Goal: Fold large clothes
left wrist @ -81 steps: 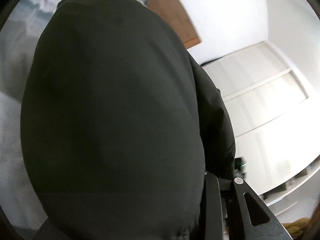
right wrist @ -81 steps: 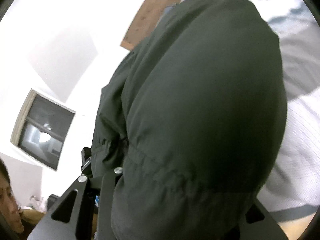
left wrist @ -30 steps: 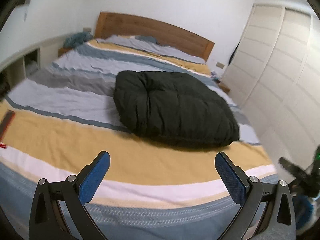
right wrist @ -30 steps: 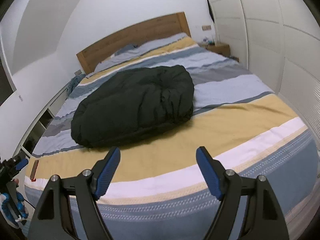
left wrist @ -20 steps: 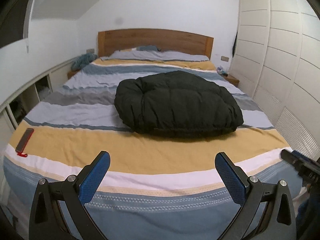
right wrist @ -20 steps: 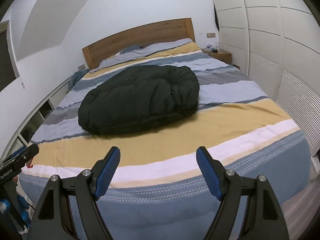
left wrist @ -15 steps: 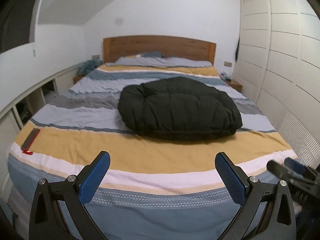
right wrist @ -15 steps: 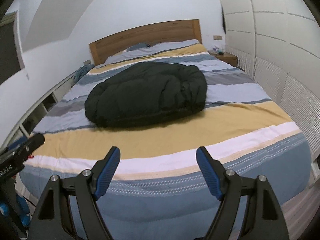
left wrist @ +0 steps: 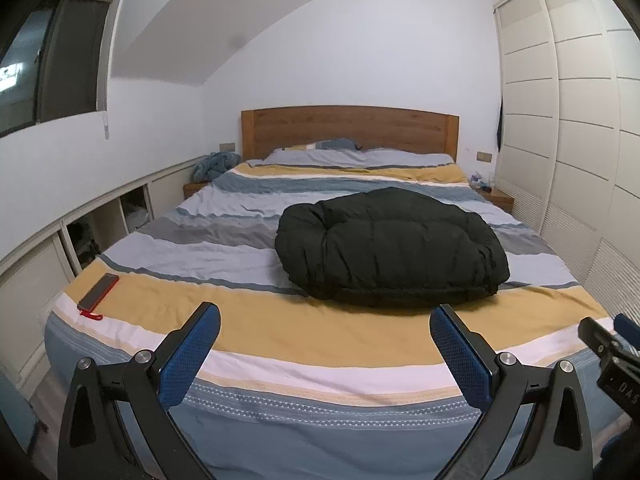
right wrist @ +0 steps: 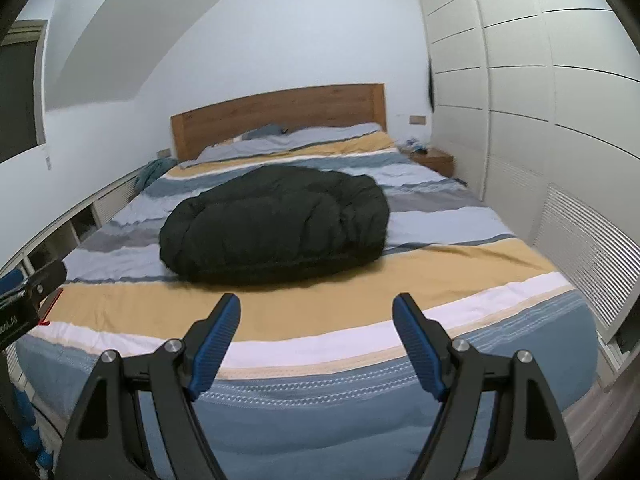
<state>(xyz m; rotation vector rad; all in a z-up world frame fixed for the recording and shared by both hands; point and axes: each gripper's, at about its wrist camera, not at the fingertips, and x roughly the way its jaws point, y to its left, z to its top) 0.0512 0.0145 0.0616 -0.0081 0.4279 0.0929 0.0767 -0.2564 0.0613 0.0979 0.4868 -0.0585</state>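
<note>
We hold two grippers at the foot of one bed point(left wrist: 320, 340), and both stand spread wide with nothing between their blue pads: the left gripper point(left wrist: 325, 314) and the right gripper point(right wrist: 316, 300) each hover short of the mattress edge, well apart from the clothing. One garment, a dark puffy jacket point(left wrist: 390, 248), lies folded into a single rounded bundle on the striped bedcover, about midway up the bed and a little toward the wardrobe side; in the right wrist view it sits straight ahead. We count one phone in a red case point(left wrist: 98, 290) lying flat near the bed's left front corner, one wooden headboard point(left wrist: 350, 130) against the far wall, and two bedside tables, one on each side of the headboard, the left one bearing a bluish heap of cloth point(left wrist: 216, 164). One white wardrobe wall point(left wrist: 580, 140) runs along the right side.
</note>
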